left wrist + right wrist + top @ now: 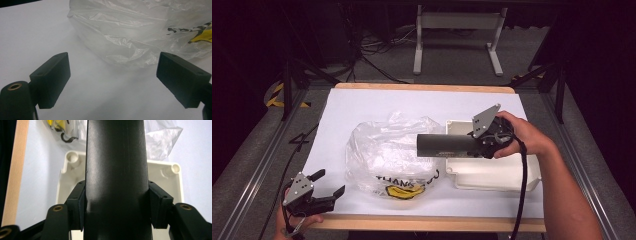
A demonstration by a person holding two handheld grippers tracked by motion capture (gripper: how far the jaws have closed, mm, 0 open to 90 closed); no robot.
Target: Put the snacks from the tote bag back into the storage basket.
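My right gripper point(484, 145) is shut on one end of a dark grey cylinder point(447, 145), which it holds level over the table, its free end pointing left above the clear plastic bag point(387, 155). In the right gripper view both pads clamp the cylinder point(115, 170) from either side, with my right gripper point(116, 202) above the white box point(167, 173). My left gripper point(329, 184) rests open at the table's front left corner. Seen in the left gripper view, my left gripper point(112, 75) holds nothing and faces the crumpled bag point(130, 32).
A shallow white plastic box point(492, 172) lies at the right of the white table sheet point(362, 105), under my right hand. The bag bears black lettering and a yellow print point(404, 190) near the wooden front edge point(427, 223). Table legs and cables stand beyond the far edge.
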